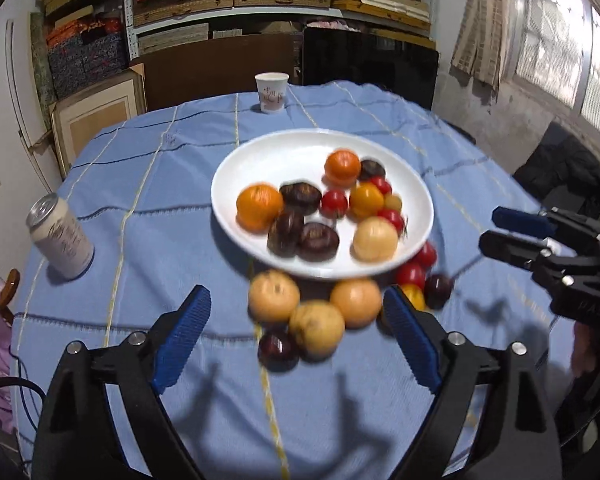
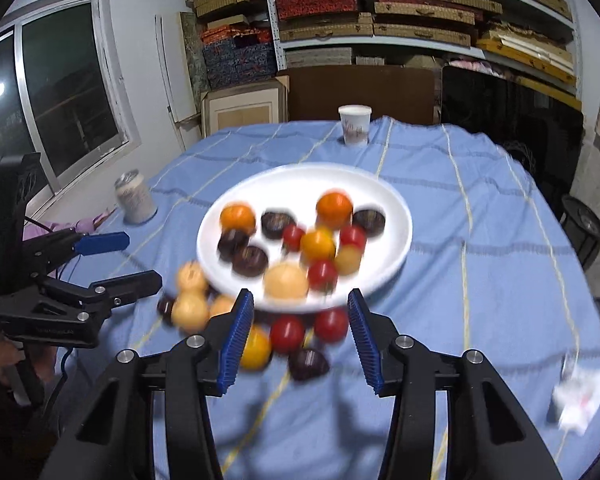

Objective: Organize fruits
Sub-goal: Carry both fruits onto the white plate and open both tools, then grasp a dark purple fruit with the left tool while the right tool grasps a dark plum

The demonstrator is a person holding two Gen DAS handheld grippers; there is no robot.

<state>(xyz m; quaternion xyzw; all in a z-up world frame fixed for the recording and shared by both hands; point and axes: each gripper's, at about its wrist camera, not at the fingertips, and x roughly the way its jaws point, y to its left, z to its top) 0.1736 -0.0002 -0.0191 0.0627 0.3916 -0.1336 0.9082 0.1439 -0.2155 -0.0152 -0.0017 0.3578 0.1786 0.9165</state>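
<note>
Crowding the plate's (image 1: 236,160) near rim, blurred loose fruits (image 1: 316,312) leave seemingly open cloth (image 1: 140,200) leftward.

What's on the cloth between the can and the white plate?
Nothing: in the left wrist view, only bare blue tablecloth lies between the can and the plate.

No legible text: print on paper cup (image 1: 272,92) and can (image 1: 62,236) too blurred.
</note>
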